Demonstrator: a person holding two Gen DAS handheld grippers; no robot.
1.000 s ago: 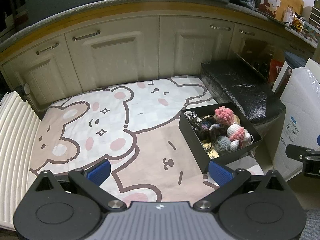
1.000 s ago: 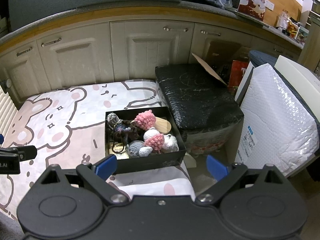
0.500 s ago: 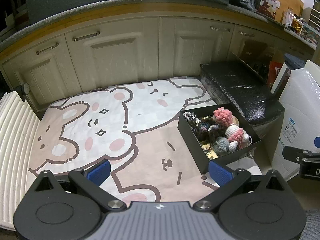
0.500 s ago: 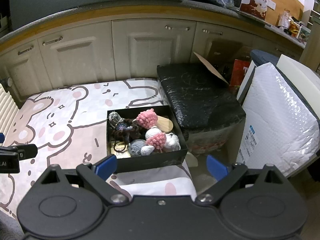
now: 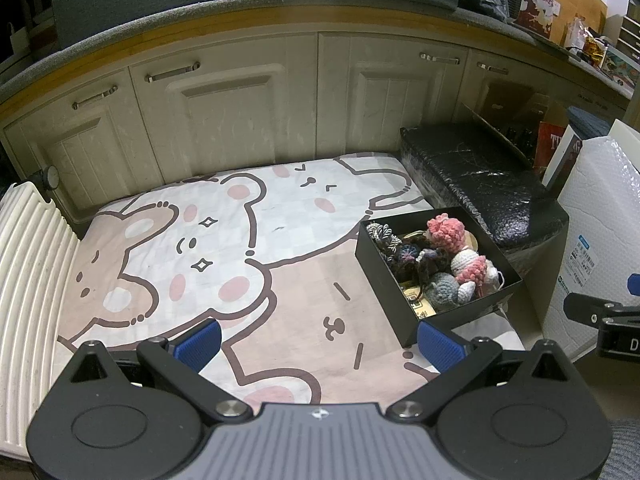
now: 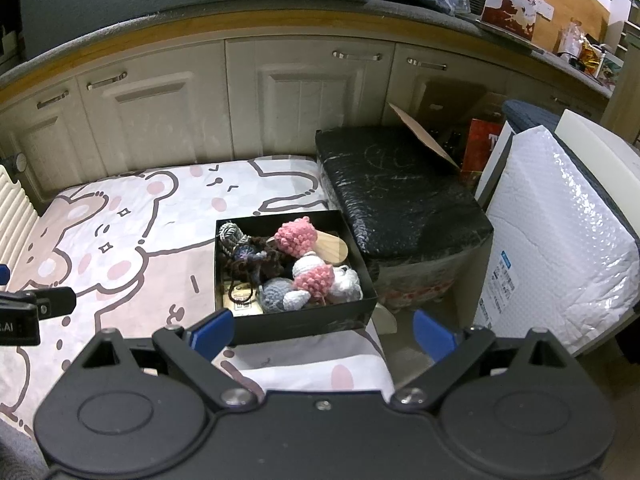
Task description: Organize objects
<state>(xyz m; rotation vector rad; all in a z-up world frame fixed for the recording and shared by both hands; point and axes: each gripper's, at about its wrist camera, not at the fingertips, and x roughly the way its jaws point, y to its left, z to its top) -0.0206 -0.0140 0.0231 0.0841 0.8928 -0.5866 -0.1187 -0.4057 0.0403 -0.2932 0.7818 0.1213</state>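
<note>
Left gripper [image 5: 318, 342]: fingers spread wide, nothing between them, hovering over the bear-print mat [image 5: 224, 248]. Right gripper [image 6: 322, 326]: fingers spread too, holding nothing.

Black box [image 6: 298, 322] sits on the mat's right edge. In the right view it's straight ahead of the fingers, its near wall just past the left fingertip [image 6: 210, 330]. In the left view the box [image 5: 390, 304] is ahead and right, its near corner close to the right fingertip [image 5: 438, 344].

Box holds crocheted toys: two pink ones [image 6: 296, 236], a grey one [image 6: 278, 292], a white one, plus a braided cord piece [image 6: 230, 234].

Right view only: wooden paddle-shaped piece [image 6: 330, 248] inside the box, and the whole bubble-wrapped white panel [image 6: 560, 236] right of the fingers. Left view only: white ribbed panel [image 5: 24, 280] left of the fingers.

Both views: black wrapped bundle [image 6: 400, 196] beyond the box, cabinet doors [image 5: 224, 120] behind.

Writing: panel's label too small to read. Red item by the bundle shows "T"; the rest is hidden.
</note>
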